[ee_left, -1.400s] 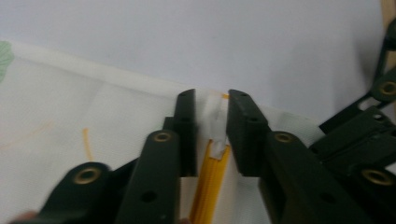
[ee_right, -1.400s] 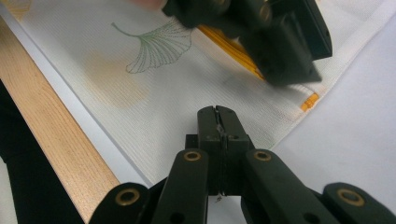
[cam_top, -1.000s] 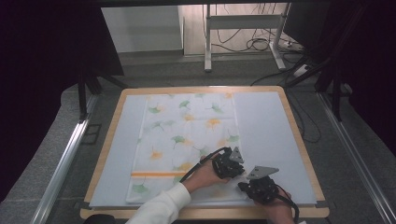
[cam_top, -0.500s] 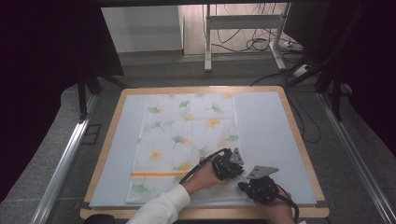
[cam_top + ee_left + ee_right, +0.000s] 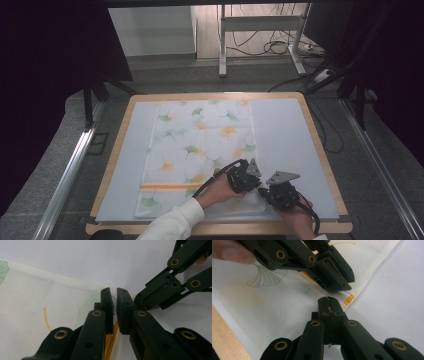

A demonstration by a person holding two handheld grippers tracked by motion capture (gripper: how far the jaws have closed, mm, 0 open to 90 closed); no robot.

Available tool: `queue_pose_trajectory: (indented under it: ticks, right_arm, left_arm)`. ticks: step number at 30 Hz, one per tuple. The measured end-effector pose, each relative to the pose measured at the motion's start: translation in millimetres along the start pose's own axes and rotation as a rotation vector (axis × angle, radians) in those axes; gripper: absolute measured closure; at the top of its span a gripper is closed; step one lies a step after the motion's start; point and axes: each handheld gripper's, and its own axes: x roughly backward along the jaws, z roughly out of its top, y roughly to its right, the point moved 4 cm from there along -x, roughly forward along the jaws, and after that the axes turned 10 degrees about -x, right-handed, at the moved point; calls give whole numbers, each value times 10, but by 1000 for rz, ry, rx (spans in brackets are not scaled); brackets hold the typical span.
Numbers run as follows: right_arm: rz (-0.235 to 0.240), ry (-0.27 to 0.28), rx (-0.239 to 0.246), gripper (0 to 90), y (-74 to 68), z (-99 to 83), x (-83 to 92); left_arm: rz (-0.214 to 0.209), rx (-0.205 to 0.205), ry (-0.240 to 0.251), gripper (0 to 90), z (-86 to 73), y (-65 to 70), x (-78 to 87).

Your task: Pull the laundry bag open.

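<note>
A white cloth (image 5: pixel 200 145) printed with green and orange ginkgo leaves lies flat on the pale mat (image 5: pixel 285 135). Both grippers meet at its near right corner. My left gripper (image 5: pixel 255 187) (image 5: pixel 115 305) comes in from the left, shut on a raised fold of the cloth (image 5: pixel 37 302) where the orange stripe runs. My right gripper (image 5: pixel 266 194) (image 5: pixel 328 302) is shut, its tips down on the cloth (image 5: pixel 287 302) beside the orange-striped corner. A thin pale sliver shows in its seam; whether that is cloth I cannot tell. The left gripper (image 5: pixel 344 282) lies just beyond its tips.
The mat sits in a wooden frame (image 5: pixel 320 150) whose near edge (image 5: pixel 224 335) is close to my hands. Bare mat (image 5: pixel 392 302) stretches right of the cloth. Beyond the table are metal legs and cables (image 5: pixel 270 47) on the floor.
</note>
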Motion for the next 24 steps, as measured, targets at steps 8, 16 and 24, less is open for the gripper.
queue_pose_trajectory:
  ticks: [8, 16, 24]
  right_arm:
    - [3, 6, -13, 893, 9, -9, -1]
    - [5, 8, -21, 894, 10, -13, -1]
    - [7, 7, -24, 894, 13, -15, 0]
  left_arm:
    - [-10, 13, -5, 854, -20, -10, 15]
    - [-7, 24, -11, 855, -85, -34, 57]
    - [-7, 39, -9, 866, -178, -36, 122]
